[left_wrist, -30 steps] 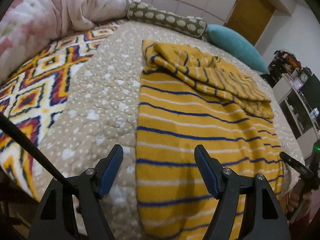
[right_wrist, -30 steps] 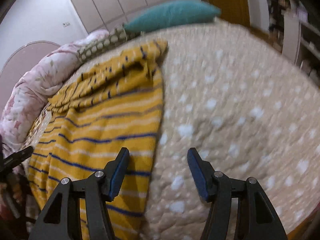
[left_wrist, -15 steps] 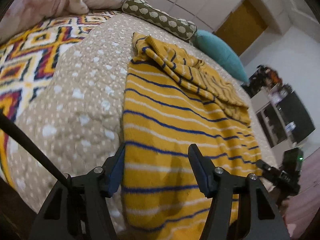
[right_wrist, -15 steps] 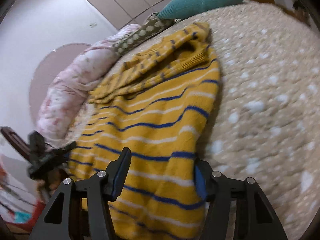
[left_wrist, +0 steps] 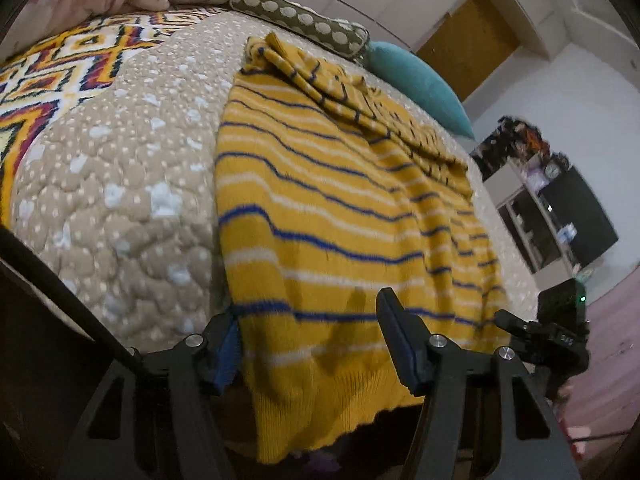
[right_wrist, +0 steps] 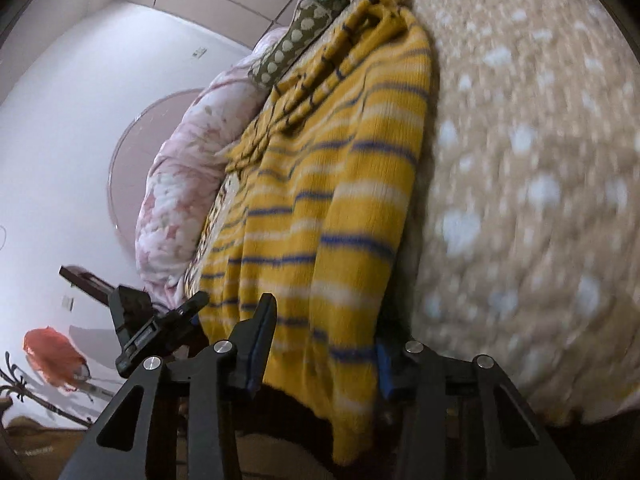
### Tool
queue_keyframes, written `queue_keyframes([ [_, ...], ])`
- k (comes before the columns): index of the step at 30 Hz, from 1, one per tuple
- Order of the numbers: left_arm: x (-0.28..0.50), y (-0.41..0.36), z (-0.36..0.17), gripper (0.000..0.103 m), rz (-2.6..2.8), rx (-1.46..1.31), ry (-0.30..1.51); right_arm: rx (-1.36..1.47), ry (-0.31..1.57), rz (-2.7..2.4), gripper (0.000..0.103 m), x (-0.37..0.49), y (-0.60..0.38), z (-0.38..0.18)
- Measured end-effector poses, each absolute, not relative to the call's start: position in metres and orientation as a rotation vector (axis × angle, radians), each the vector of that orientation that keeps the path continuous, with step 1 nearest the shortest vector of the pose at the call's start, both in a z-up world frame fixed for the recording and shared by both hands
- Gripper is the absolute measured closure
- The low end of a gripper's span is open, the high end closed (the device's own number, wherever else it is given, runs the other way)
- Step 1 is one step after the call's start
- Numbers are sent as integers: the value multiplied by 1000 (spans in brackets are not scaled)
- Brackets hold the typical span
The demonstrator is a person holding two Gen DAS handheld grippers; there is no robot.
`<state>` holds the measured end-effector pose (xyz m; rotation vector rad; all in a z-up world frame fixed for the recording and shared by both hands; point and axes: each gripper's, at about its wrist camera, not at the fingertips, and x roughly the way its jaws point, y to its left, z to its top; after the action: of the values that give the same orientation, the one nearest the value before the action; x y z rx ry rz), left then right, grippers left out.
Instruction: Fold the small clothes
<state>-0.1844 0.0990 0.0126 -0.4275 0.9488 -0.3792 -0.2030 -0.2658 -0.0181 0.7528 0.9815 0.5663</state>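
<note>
While the yellow striped sweater [left_wrist: 340,208] lies flat on the beige dotted quilt [left_wrist: 120,184], its hem hangs over the bed's edge at six o'clock. Both grippers straddle hem corners. The left gripper [left_wrist: 308,344] has narrowed, yet its jaws stand apart, not clamped. The right gripper [right_wrist: 324,344] has just been closing around the cloth; whether its pads press, I cannot tell. A teal pillow [left_wrist: 416,80] sits at one o'clock.
</note>
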Motion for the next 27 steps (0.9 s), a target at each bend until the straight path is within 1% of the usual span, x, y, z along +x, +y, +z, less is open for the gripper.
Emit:
queue_keyframes([
  [4,-182,96,11,43,-378,-415,968,722,1006,565,60,-210,-256,-21],
  [5,-182,95,11,45,-372,-405,973,713,1011,560,62,-210,-254,-20],
  [6,-182,94,11,60,-362,-394,981,689,1020,548,66,-210,-251,-19],
  [7,-182,94,10,70,-341,-375,994,675,1024,542,68,-208,-248,-18],
  [8,-180,93,9,88,-308,-351,1012,656,1030,538,74,-208,-245,-17],
  [9,-179,95,9,94,-311,-364,1024,639,1038,536,81,-209,-244,-17],
  [12,-176,106,15,95,-306,-433,1034,612,1048,515,91,-209,-240,-14],
  [15,-183,110,34,96,-300,-429,1004,610,1037,511,93,-210,-240,-4],
  [20,-214,110,71,96,-336,-407,948,553,1011,552,96,-235,-247,23],
  [24,-235,109,74,96,-340,-375,952,517,1021,573,96,-261,-249,29],
  [27,-228,111,67,96,-318,-372,966,512,1024,567,96,-263,-249,26],
])
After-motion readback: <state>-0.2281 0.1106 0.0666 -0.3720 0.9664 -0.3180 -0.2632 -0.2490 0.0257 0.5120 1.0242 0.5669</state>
